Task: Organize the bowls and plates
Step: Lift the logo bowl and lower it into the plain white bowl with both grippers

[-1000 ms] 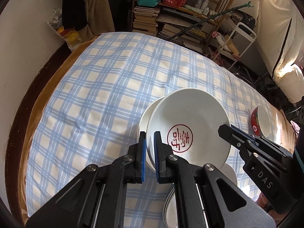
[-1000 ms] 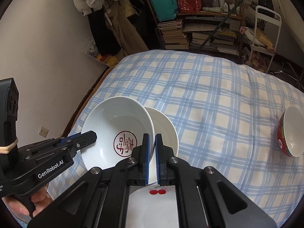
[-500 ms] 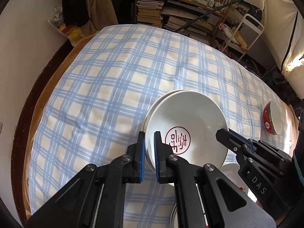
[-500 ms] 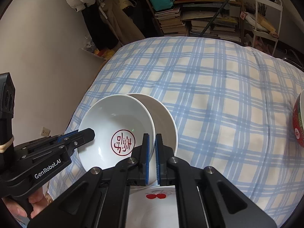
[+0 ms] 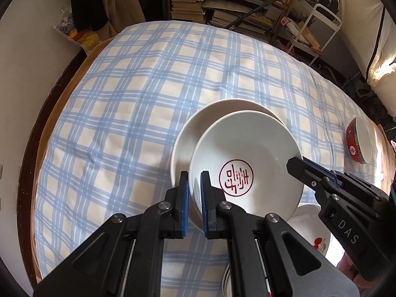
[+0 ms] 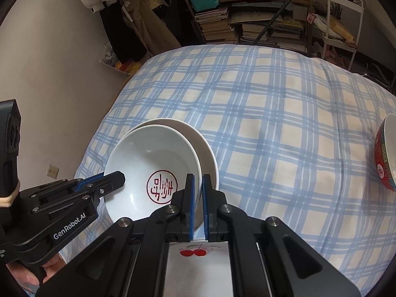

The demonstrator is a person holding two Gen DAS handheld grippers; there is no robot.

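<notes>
A white bowl with a red seal mark (image 5: 247, 153) (image 6: 151, 163) is held between both grippers, tilted over a plain white plate (image 5: 195, 126) (image 6: 205, 146) on the blue checked tablecloth. My left gripper (image 5: 194, 193) is shut on the bowl's near-left rim. My right gripper (image 6: 198, 198) is shut on the opposite rim; it shows from the side in the left wrist view (image 5: 304, 165). A white plate with red cherries (image 6: 198, 264) (image 5: 314, 230) lies under the right gripper. A red bowl (image 5: 358, 141) (image 6: 386, 156) stands far right.
The round table (image 5: 64, 94) is covered by the checked cloth (image 6: 272, 113). Bookshelves (image 5: 222, 2), a white wire rack (image 5: 319, 27) and hanging clothes (image 6: 138, 19) stand beyond the far edge. More stacked dish rims (image 5: 226, 279) show below the left gripper.
Both grippers have carried the seal-mark bowl toward me and slightly right, so more of the plain plate's far and left rim shows beyond it.
</notes>
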